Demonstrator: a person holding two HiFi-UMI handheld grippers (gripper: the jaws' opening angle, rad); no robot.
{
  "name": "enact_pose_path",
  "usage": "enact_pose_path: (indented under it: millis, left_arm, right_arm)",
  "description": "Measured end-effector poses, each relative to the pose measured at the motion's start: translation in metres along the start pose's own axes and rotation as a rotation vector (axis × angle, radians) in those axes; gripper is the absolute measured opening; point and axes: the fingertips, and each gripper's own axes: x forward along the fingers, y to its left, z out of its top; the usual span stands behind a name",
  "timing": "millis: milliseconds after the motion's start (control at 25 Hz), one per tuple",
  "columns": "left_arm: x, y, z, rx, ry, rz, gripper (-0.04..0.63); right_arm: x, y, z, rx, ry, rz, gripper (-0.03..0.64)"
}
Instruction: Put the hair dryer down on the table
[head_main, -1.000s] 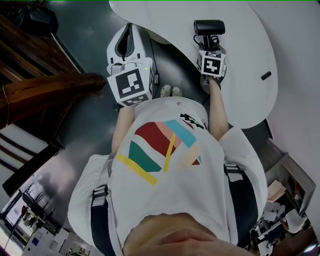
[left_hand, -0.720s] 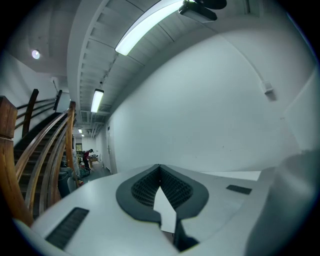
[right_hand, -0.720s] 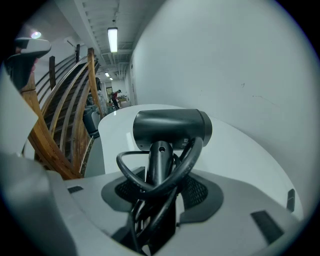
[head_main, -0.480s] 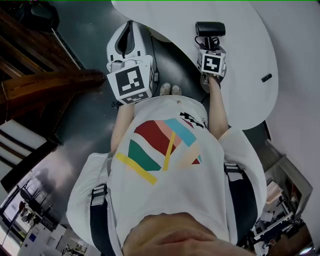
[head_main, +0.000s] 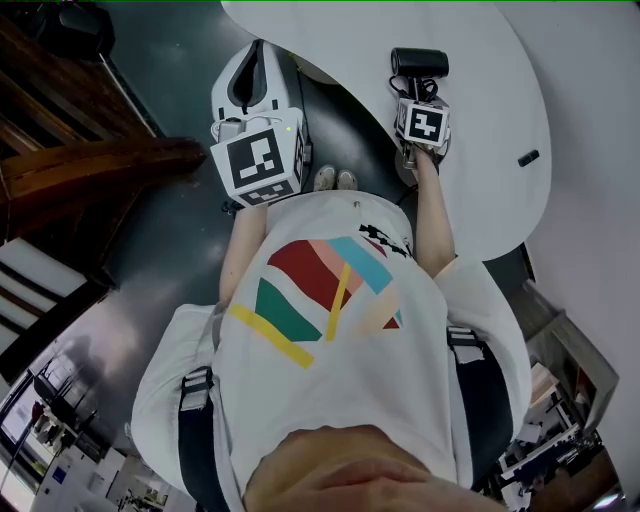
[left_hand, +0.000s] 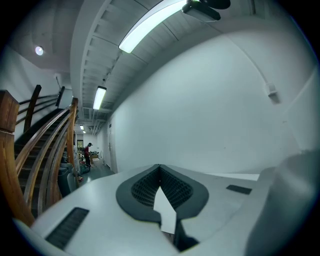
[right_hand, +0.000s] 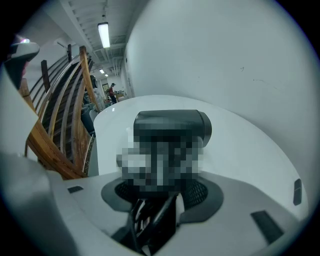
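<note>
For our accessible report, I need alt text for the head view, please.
Seen from above, a person's right gripper grips a black hair dryer over a white table. The left gripper is held beside the table, above the dark floor. The person wears a white T-shirt with coloured stripes.

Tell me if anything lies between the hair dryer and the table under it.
Nothing visible does. The right gripper holds the hair dryer over a bare part of the table; a small dark object lies well aside, near the table's edge.
</note>
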Motion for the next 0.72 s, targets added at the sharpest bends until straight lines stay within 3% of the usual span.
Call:
enact_pose_path:
  millis: [720]
  left_arm:
    - [-0.008, 0.007, -0.007, -0.034, -0.004, -0.008, 0.015]
  right_arm:
    - [0.008, -0.005, -0.014, 0.036, 0.040, -0.010, 0.218]
